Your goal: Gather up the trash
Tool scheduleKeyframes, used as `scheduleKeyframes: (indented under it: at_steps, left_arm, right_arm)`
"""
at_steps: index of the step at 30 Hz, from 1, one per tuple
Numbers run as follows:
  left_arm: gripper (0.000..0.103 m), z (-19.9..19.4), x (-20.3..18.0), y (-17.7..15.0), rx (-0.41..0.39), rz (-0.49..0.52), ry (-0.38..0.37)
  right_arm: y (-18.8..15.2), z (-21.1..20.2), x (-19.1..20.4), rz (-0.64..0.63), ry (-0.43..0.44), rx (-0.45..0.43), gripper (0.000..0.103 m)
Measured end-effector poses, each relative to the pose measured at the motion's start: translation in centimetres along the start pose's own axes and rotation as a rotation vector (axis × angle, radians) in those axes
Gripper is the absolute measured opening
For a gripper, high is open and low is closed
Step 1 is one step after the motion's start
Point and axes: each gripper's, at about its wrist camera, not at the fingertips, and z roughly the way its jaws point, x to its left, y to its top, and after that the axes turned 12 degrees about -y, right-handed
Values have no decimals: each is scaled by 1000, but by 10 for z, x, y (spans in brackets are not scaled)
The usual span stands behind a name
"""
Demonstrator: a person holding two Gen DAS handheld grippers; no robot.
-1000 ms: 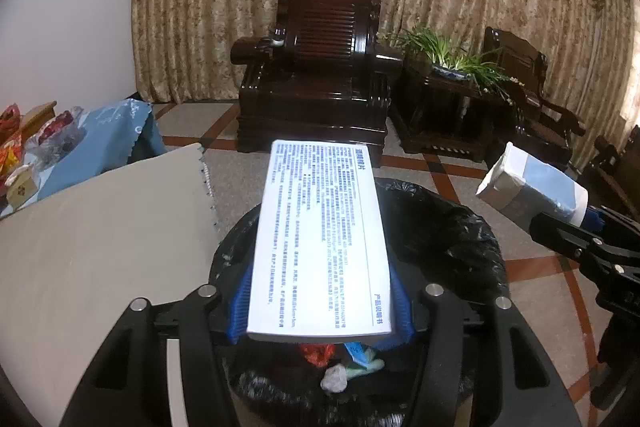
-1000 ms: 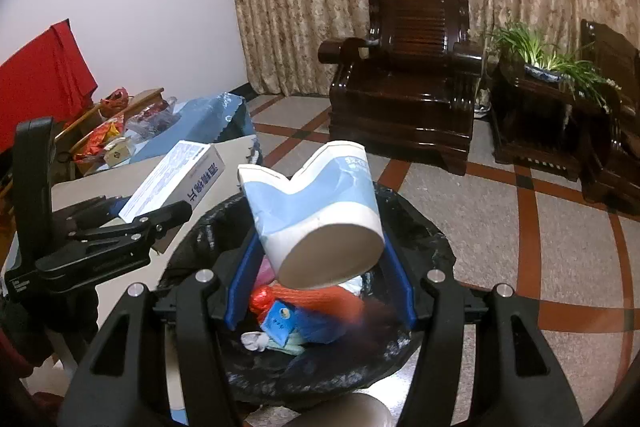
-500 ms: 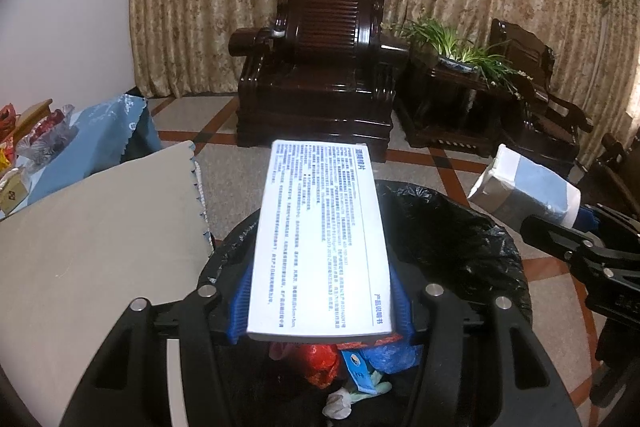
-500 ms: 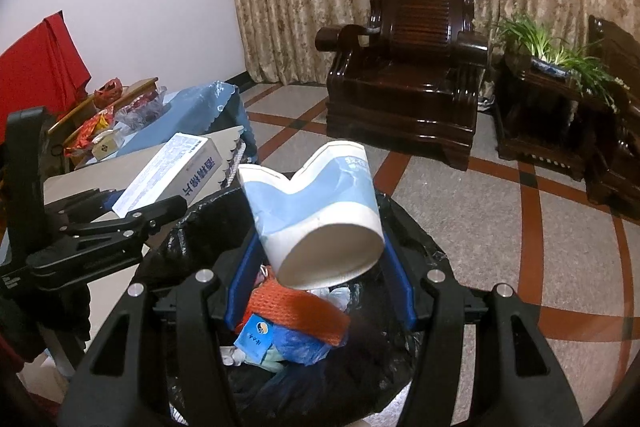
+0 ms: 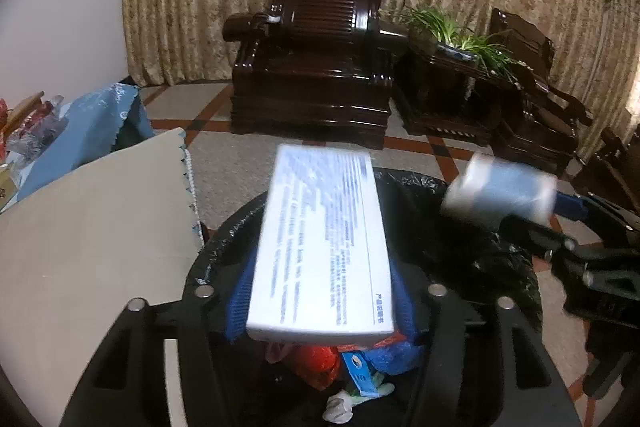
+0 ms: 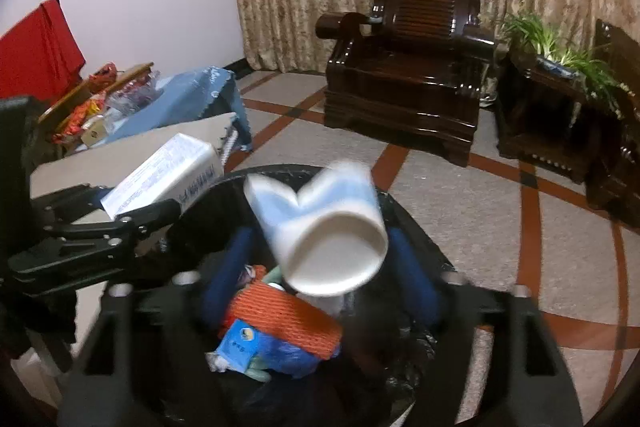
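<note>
Left gripper (image 5: pixel 320 301): blue pads spread wider than the box (image 5: pixel 324 247); whether they touch its sides cannot be told. Box blurred, over the near rim of the bin (image 5: pixel 516 267). Right gripper (image 6: pixel 316 275): fingers parted, gaps on both sides of the crushed cup (image 6: pixel 324 227). Cup blurred, base toward camera, above the bin's middle. Inside the bin: orange net (image 6: pixel 284 319), blue packet (image 6: pixel 240 345). Table (image 5: pixel 92 227) just beside the bin's left rim.

Box (image 5: pixel 320 243) and cup (image 6: pixel 320 227) over bin (image 5: pixel 516 267), apparently between tongs, armchair (image 5: pixel 316 59) behind
</note>
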Motion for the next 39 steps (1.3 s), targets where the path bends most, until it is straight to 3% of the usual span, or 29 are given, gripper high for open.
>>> scheduleKeyframes:
  at_steps: [1,8,14,39]
  left_arm:
    - [71,-1,1,0,-2,0,1]
    - [85,-20,8,1,-27,-11,13]
    - [97,-48,11,0,-55,-20,37]
    - [97,-165,-15,-33,-144,-48,112]
  right_arm:
    - [-1,0,1,-2,-1,0,78]
    - [-8,-14,2,-13,-16,-9,96]
    - [-13,-38,2,38,23,-8,97]
    - [-13,-153,41,69,101,-116,98]
